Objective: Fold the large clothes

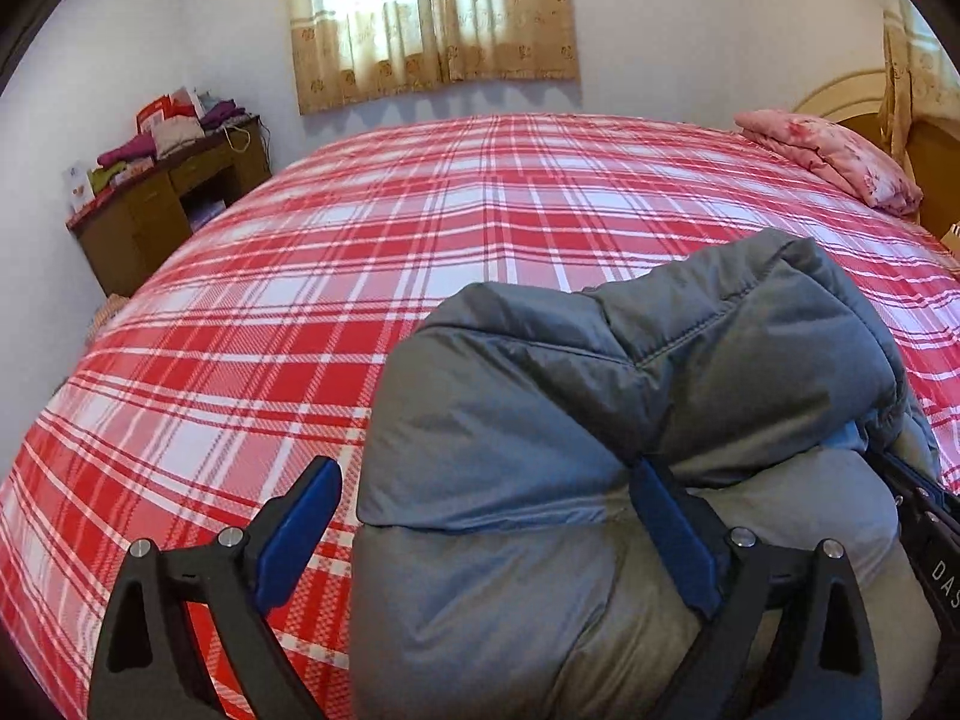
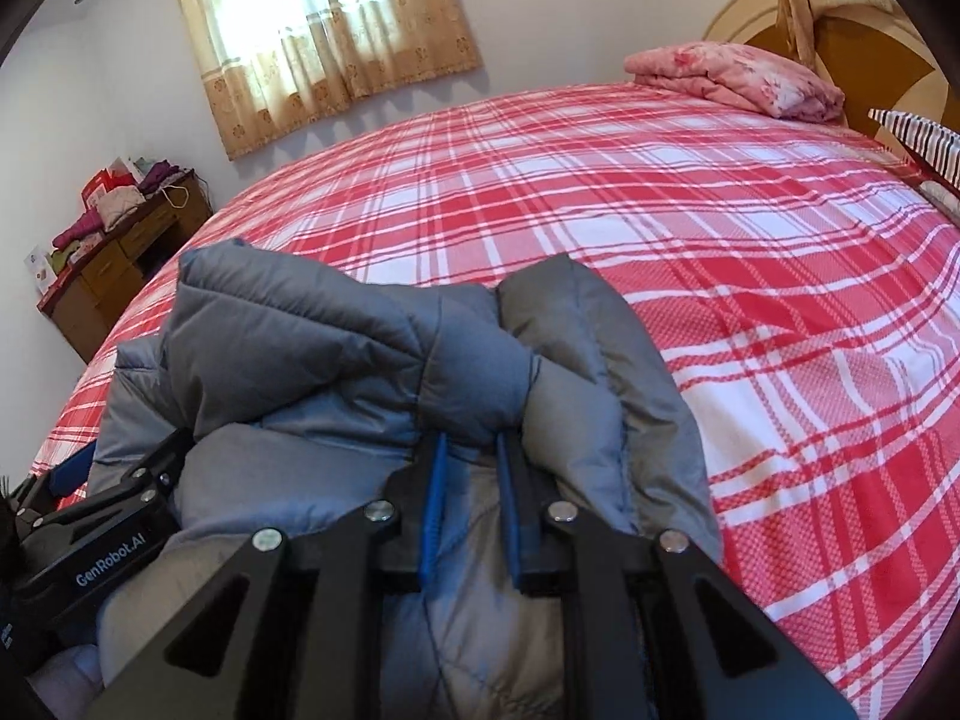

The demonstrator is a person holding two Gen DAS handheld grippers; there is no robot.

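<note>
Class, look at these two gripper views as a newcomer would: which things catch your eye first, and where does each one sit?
The red and white plaid bedspread fills most of both views. A puffy grey jacket lies bunched at its near edge; the right gripper is pinched shut on a fold of it, while the left gripper stands wide open at its left edge. A folded pink blanket rests at the far right corner.

Grey padded jacket [image 1: 630,420] on red-and-white plaid bedspread [image 1: 360,276] (pink floral bedding [image 1: 834,156] beyond).
</note>
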